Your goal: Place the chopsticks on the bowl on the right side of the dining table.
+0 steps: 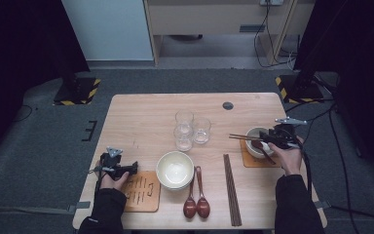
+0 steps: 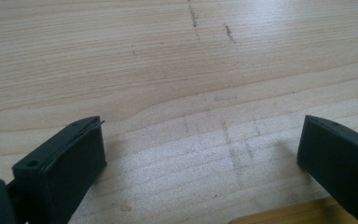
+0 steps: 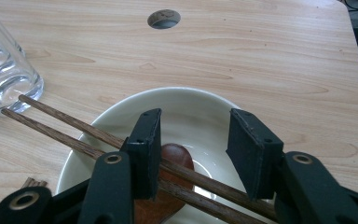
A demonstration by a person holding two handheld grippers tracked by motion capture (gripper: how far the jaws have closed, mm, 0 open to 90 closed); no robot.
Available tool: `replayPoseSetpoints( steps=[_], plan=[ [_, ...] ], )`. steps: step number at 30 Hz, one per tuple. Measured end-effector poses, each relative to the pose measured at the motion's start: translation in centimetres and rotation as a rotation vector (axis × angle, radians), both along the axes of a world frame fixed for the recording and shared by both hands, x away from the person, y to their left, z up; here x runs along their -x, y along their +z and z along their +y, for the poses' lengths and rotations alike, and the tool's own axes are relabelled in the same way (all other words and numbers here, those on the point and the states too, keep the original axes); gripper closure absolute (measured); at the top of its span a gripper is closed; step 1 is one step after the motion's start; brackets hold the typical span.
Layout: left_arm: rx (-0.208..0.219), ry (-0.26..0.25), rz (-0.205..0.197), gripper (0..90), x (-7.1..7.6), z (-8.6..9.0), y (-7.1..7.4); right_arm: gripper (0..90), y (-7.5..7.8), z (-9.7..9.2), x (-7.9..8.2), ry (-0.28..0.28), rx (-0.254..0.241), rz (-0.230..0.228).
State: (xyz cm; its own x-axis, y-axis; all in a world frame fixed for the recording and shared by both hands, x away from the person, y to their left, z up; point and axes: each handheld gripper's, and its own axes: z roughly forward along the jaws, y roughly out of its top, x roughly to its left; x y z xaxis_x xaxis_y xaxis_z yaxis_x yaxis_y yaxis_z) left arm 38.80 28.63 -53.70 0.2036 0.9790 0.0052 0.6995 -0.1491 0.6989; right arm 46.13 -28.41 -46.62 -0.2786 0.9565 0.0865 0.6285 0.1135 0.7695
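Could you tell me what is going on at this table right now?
A person is laying out tableware with two handheld grippers. The right gripper hovers over a white bowl on a mat, its jaws apart above a pair of chopsticks lying across the bowl, with a brown spoon inside. The left gripper rests open near another mat. Three glasses, stacked bowls, two spoons and more chopsticks wait.

A light wooden table (image 1: 141,114) with a round cable hole (image 1: 228,105) far right. On it: three clear glasses (image 1: 191,129) mid-table, stacked cream bowls (image 1: 175,169) nearer, two brown spoons (image 1: 196,197) and a bundle of chopsticks (image 1: 232,190) near the front, a wooden coaster (image 1: 141,191) near left, another coaster (image 1: 251,161) right.
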Motion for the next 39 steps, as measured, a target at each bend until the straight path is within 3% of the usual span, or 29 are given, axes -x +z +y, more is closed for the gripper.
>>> replayPoseSetpoints(
  steps=[23, 30, 39],
  plan=[
    [0.000, 0.000, 0.000, 0.0, 0.0, 0.0, 0.0, 55.9, -0.2, 0.4, 0.2, 0.074, 0.047, 0.031],
    [0.000, 0.000, 0.000, 0.0, 0.0, 0.0, 0.0, 54.1, 0.5, 0.3, 0.8, 0.088, 0.017, -0.004],
    [0.000, 0.000, 0.000, 0.0, 0.0, 0.0, 0.0, 54.1, 1.7, -1.0, 3.0, 0.067, -0.010, -0.055]
  ],
)
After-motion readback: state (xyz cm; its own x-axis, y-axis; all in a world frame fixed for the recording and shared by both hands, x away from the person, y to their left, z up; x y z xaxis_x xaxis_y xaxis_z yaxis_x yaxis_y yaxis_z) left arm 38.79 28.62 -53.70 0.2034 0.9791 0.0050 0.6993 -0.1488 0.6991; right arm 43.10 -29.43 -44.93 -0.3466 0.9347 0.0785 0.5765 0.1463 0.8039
